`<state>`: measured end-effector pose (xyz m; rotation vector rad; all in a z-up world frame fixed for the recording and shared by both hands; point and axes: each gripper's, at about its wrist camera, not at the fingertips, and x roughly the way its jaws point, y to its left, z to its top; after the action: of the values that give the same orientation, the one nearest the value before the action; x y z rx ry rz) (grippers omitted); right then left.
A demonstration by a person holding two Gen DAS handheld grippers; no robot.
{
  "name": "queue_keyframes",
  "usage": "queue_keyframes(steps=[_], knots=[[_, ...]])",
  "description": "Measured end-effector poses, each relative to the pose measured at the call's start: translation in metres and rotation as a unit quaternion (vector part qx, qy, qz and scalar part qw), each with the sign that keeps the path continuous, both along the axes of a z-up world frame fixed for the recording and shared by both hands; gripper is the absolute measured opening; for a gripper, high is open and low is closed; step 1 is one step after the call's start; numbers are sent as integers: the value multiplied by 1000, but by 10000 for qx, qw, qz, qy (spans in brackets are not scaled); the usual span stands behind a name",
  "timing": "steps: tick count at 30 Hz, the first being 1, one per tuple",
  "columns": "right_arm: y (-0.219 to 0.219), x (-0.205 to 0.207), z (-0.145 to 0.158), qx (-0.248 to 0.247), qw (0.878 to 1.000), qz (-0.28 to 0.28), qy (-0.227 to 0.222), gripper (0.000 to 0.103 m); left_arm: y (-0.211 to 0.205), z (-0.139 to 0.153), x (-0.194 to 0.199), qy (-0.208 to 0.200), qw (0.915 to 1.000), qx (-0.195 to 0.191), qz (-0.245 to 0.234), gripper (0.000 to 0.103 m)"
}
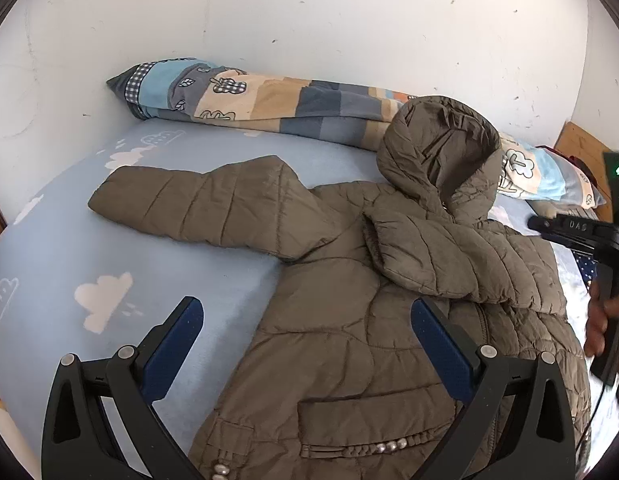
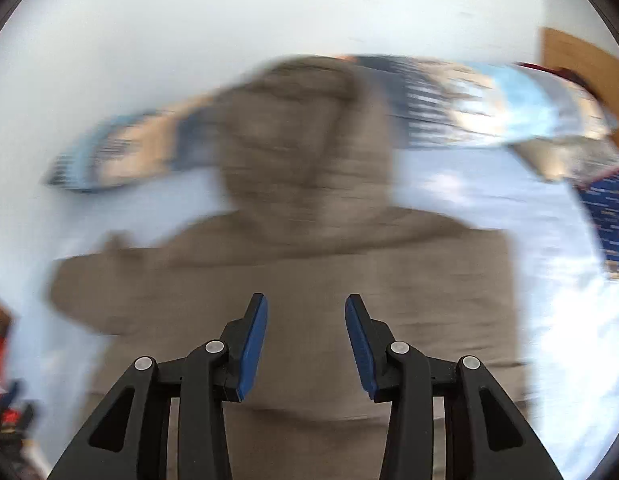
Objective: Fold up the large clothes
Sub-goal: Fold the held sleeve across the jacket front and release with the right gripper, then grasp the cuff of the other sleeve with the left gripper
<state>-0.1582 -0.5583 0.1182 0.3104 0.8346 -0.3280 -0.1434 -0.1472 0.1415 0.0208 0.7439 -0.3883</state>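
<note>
A brown padded jacket (image 1: 389, 280) lies spread across the centre of a cloud-print bed (image 1: 69, 248), one sleeve folded over its chest. The left gripper (image 1: 307, 320) hovers at lower frame, jaws wide and empty; the right gripper (image 2: 305, 312), in its blurred view, holds nothing, jaws moderately parted.

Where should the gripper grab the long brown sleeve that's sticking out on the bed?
Probably at the cuff end of the sleeve, coming from the left with the open left gripper. That end lies flat and free on the sheet, ready to fold across the jacket.
</note>
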Motion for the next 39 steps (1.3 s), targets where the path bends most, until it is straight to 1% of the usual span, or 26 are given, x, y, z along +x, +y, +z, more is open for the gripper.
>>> queue_keyframes(steps=[1, 2, 5, 6, 7, 8, 9, 11, 12, 13, 15, 17, 18, 20, 22, 24, 26, 28, 29, 32, 36, 39], knots=[[-19, -3, -11, -130, 9997, -161, 154, 43, -2, 0, -1, -25, 10000, 29, -11, 103], [-31, -4, -19, -106, 9993, -244, 270, 43, -4, 0, -1, -38, 10000, 38, -22, 103], [-73, -7, -56, 128, 9958, -570, 707, 43, -11, -3, -2, -50, 9999, 115, -55, 103], [-85, -9, -71, 262, 9933, -705, 879, 43, -14, -4, -2, -44, 9999, 145, -71, 103], [-97, -12, -89, 566, 9901, -780, 1019, 44, -17, -6, -2, -44, 9998, 187, -86, 103], [-102, -18, -98, 772, 9882, -804, 1052, 44, -19, -7, -2, -44, 9997, 212, -99, 103], [-106, -21, -104, 843, 9881, -816, 993, 44, -21, -8, -2, -38, 9997, 230, -117, 103], [-104, -20, -100, 738, 9886, -855, 992, 44, -24, -9, -2, -36, 9996, 260, -142, 103], [-101, -19, -95, 608, 9885, -889, 1061, 44, -25, -10, -2, -39, 9995, 282, -151, 103], [-93, -18, -83, 372, 9893, -923, 1069, 44, -25, -10, -2, -42, 9994, 291, -155, 103], [-70, -16, -60, 222, 9947, -643, 770, 44, -26, -10, -4, -72, 9993, 316, -163, 103], [-39, -9, -42, 67, 9978, -301, 586, 44, -25, -9, -5, -137, 9992, 349, -149, 103], [-23, -5, -37, 116, 9987, -76, 497, 44, -25, -8, -6, -159, 9991, 357, -145, 103], [9, 8, -35, 366, 9977, 348, 451, 44, -25, -7, -6, -195, 9990, 377, -132, 103], [38, 19, -39, 431, 9960, 621, 477, 44, -23, -5, -8, -229, 9989, 391, -132, 103], [69, 31, -46, 379, 9937, 900, 556, 44, -22, -4, -10, -280, 9986, 420, -129, 103], [93, 37, -61, 283, 9912, 1059, 748, 44, -18, -1, -11, -363, 9983, 437, -108, 103], [105, 45, -77, 219, 9888, 1063, 1024, 45, -15, 2, -12, -433, 9981, 435, -85, 103], [106, 44, -80, 166, 9884, 1039, 1094, 46, -13, 3, -12, -472, 9980, 424, -76, 103], [110, 42, -75, 121, 9880, 1011, 1159, 46, -10, 7, -13, -568, 9974, 438, -52, 103], [120, 26, -48, 179, 9896, 1109, 894, 46, -7, 14, -18, -805, 9954, 528, -4, 103], [136, 0, -22, 152, 9909, 1213, 559, 46, -6, 17, -22, -1000, 9927, 667, 113, 103]])
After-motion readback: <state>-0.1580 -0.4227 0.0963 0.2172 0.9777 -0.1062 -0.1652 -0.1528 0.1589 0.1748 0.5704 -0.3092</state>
